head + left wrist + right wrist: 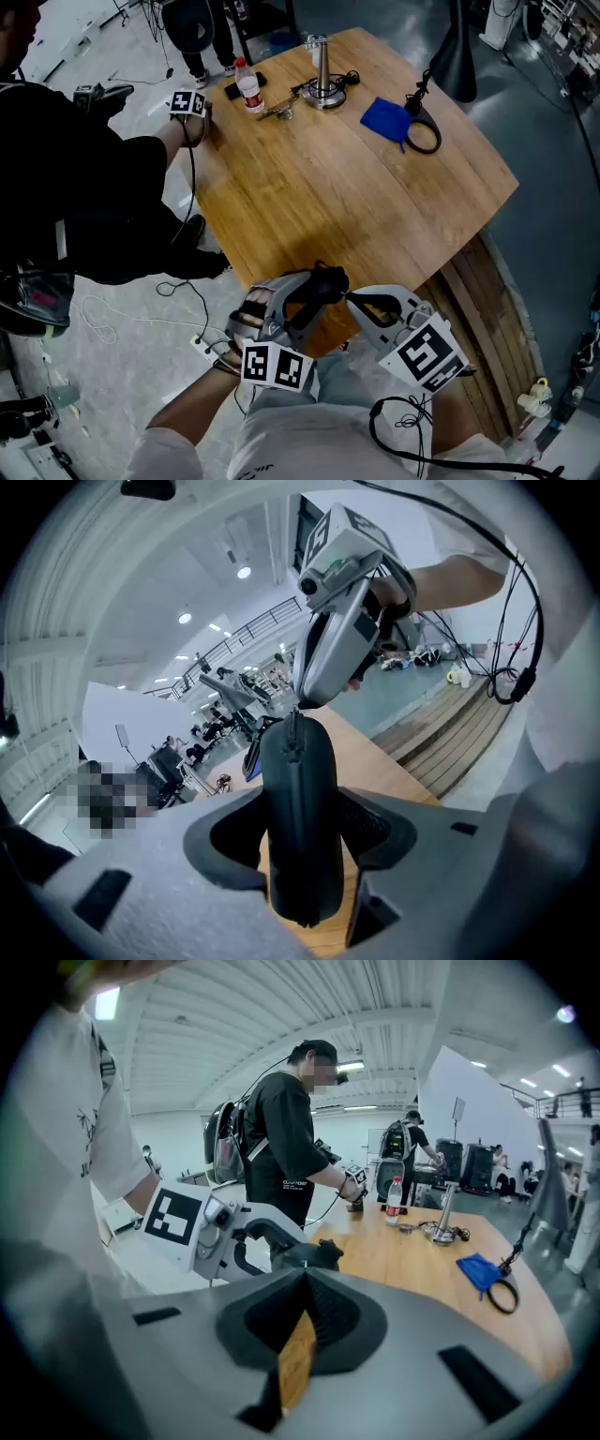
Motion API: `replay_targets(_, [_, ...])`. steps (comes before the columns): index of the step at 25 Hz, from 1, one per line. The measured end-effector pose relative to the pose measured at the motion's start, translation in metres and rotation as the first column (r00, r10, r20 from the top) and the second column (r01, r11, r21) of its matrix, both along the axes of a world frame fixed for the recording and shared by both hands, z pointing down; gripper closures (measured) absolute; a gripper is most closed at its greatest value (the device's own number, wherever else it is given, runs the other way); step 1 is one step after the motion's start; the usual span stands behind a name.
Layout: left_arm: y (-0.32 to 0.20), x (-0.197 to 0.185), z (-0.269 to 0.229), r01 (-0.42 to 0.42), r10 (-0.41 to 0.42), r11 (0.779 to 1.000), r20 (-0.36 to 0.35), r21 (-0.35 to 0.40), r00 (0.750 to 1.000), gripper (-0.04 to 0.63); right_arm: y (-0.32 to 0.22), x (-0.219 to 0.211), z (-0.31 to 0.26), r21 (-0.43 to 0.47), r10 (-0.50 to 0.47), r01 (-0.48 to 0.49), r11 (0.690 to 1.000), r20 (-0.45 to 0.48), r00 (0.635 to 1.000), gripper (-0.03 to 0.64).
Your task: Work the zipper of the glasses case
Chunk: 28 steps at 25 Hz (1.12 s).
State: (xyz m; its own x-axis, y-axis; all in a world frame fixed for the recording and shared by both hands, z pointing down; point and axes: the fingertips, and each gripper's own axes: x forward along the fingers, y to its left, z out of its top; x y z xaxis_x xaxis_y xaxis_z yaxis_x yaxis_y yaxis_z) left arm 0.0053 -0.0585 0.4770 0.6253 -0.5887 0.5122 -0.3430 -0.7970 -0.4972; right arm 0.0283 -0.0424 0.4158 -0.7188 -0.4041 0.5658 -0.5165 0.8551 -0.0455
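The black glasses case point(323, 279) is held off the table's near edge. My left gripper point(314, 286) is shut on its sides. In the left gripper view the case point(298, 817) stands on end between the pads, zipper seam facing the camera, zipper pull point(296, 714) at the top. My right gripper point(349, 298) comes in from the right, and its closed tips point(300, 703) meet that pull. In the right gripper view its jaws point(305, 1279) are closed together, right against the case point(316, 1254), with no gap showing. The pull itself is hidden there.
On the wooden table point(356, 206), at the far end, stand a water bottle point(249, 92), a metal stand point(322, 80), a blue cloth point(386, 119) and a black ring strap point(424, 136). A person in black point(84, 187) works at the left edge. Wooden planks point(492, 319) lie to the right.
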Motion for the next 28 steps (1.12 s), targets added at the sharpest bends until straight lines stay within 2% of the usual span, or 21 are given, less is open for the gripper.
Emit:
replay_targets(5, [0.014, -0.001, -0.018, -0.048, 0.050, 0.999, -0.092, 0.020, 0.994, 0.367, 0.009, 0.003, -0.015, -0.076, -0.049, 0.055, 0.996, 0.082, 0.995, 0.617])
replay_targets(11, [0.028, -0.001, -0.029, -0.113, 0.121, 0.991, -0.119, 0.076, 0.986, 0.370, 0.014, 0.013, -0.019, -0.126, -0.074, 0.091, 0.988, 0.132, 0.988, 0.617])
replay_targets(15, [0.037, -0.001, -0.039, -0.150, 0.165, 0.984, -0.181, 0.095, 0.970, 0.373, 0.015, 0.016, -0.023, -0.158, -0.070, 0.100, 0.982, 0.185, 0.980, 0.617])
replay_targets(17, [0.037, -0.002, -0.041, -0.154, 0.171, 0.981, -0.159, 0.114, 0.972, 0.374, 0.020, 0.014, -0.028, -0.182, -0.085, 0.127, 0.975, 0.223, 0.971, 0.617])
replay_targets(19, [0.034, -0.002, -0.038, -0.148, 0.162, 0.979, -0.090, 0.143, 0.983, 0.371, 0.026, 0.011, -0.030, -0.188, -0.102, 0.145, 0.971, 0.219, 0.970, 0.617])
replay_targets(22, [0.031, 0.000, -0.036, -0.136, 0.144, 0.981, -0.054, 0.139, 0.988, 0.364, 0.037, 0.003, -0.036, -0.181, -0.143, 0.183, 0.966, 0.214, 0.966, 0.617])
replay_targets(25, [0.027, 0.005, -0.034, -0.149, 0.150, 0.974, 0.006, 0.168, 0.989, 0.364, 0.049, -0.013, -0.040, -0.184, -0.194, 0.242, 0.953, 0.244, 0.950, 0.617])
replay_targets(28, [0.029, 0.009, -0.031, -0.180, 0.174, 0.963, 0.051, 0.200, 0.984, 0.359, 0.053, -0.024, -0.048, -0.192, -0.205, 0.267, 0.944, 0.291, 0.935, 0.617])
